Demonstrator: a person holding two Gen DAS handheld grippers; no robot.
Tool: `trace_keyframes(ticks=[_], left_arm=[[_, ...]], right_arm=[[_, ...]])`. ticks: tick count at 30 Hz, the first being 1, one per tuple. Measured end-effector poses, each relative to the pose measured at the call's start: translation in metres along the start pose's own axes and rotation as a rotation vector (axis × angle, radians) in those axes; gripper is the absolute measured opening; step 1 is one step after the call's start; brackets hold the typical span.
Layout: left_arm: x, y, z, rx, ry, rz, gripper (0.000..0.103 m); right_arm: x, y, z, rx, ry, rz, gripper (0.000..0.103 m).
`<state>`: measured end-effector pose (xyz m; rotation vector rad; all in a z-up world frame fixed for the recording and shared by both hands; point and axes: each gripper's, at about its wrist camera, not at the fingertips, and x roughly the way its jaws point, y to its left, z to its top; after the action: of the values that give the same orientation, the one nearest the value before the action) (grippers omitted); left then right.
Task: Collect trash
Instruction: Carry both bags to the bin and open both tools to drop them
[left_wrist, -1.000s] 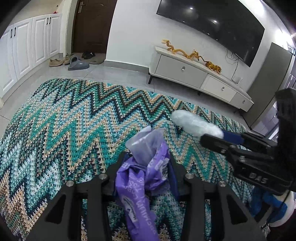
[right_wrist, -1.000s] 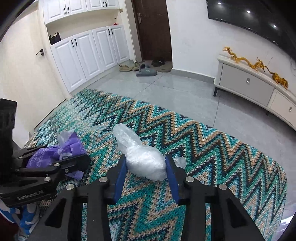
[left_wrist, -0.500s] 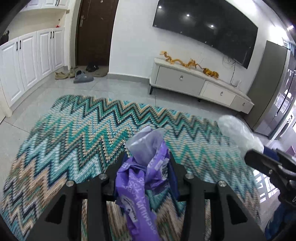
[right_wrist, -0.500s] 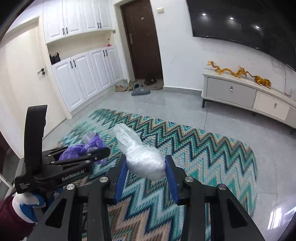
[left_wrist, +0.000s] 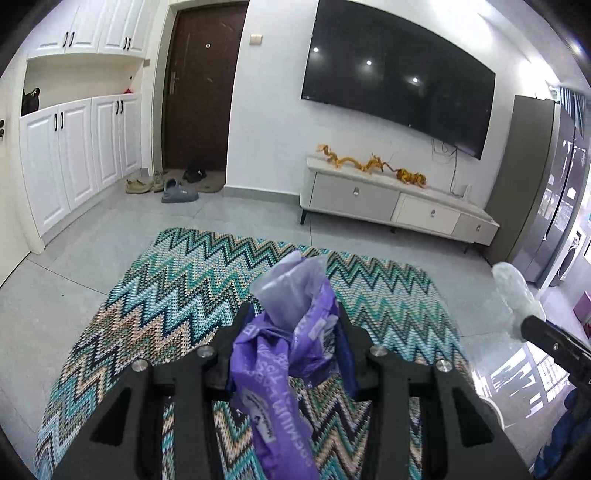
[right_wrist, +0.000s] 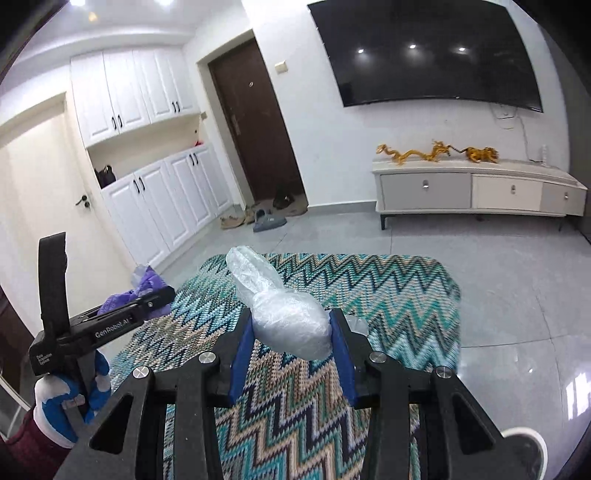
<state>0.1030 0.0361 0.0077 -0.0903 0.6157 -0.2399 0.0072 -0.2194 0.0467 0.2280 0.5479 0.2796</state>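
Note:
My left gripper (left_wrist: 295, 325) is shut on a crumpled purple plastic wrapper (left_wrist: 284, 354) and holds it high above the zigzag rug (left_wrist: 177, 280). My right gripper (right_wrist: 291, 328) is shut on a clear crumpled plastic bag (right_wrist: 288, 317), also well above the rug (right_wrist: 388, 295). The left gripper with the purple wrapper (right_wrist: 144, 288) shows at the left of the right wrist view. The clear bag (left_wrist: 513, 291) shows at the right edge of the left wrist view.
A white TV cabinet (left_wrist: 399, 206) with golden dragon figures (left_wrist: 369, 164) stands by the far wall under a wall TV (left_wrist: 399, 81). Shoes (left_wrist: 173, 184) lie by a dark door (left_wrist: 199, 88). White cupboards (left_wrist: 74, 155) line the left wall. A fridge (left_wrist: 554, 192) stands at right.
Both grippers have risen away from the rug, each still holding its trash. The views now tilt up toward the far wall, and the right gripper has drifted to the right edge of the left view.

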Motion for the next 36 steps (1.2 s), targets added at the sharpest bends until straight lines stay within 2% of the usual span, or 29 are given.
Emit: trace_keyframes(ticks=[10,21,28,36], left_arm=[[-0.054,-0.021,-0.009,-0.023,-0.034,-0.026,0.04],[-0.098,-0.062,-0.017,0.012,-0.08,-0.065,0.04],[-0.099,-0.101,-0.024,0.046,-0.067,-0.111,0.04],[-0.085,-0.165,-0.037,0.142,-0.022,-0.167,0.041]], right_arm=[[-0.074,-0.014,-0.017,0.059,-0.075,-0.041,0.038],[-0.148,-0.03,-0.038,0.083,-0.156,-0.099,0.038],[-0.179,-0.051,-0.056,0.116,-0.175,-0.15,0.038],[-0.2,-0.096,-0.083,0.196,-0.166,-0.221,0.038]])
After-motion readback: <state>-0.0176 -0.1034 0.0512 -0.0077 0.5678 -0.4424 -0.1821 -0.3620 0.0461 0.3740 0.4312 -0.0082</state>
